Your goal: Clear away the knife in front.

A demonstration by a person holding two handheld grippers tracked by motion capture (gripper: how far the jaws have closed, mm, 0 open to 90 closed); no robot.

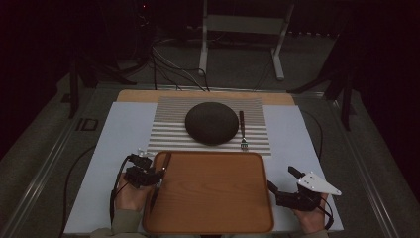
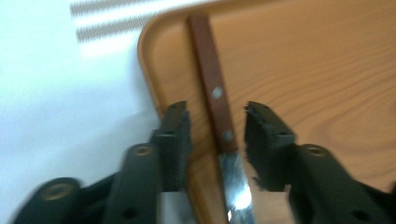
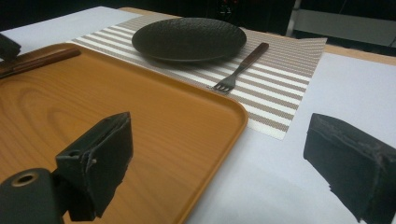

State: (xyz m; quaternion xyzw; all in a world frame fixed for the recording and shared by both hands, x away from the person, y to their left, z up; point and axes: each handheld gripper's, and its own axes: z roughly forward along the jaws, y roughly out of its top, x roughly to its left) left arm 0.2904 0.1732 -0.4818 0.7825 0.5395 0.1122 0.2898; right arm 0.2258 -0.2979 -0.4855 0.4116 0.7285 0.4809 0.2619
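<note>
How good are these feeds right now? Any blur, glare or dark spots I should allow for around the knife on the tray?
High view: dim overall, the room behind is black, and the wooden-handled knife is hard to make out on the orange wooden tray. Left gripper view: soft and blurred, the white table cover washed out, with a bright glint on the knife blade. Right gripper view: the dark round plate is clear, the near jaws blurred.

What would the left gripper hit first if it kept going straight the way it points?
Probably the knife: its wooden handle lies between the left gripper's open jaws, running ahead along the tray's left edge. Beyond that, the tray rim and striped placemat. Depth is unclear.
</note>
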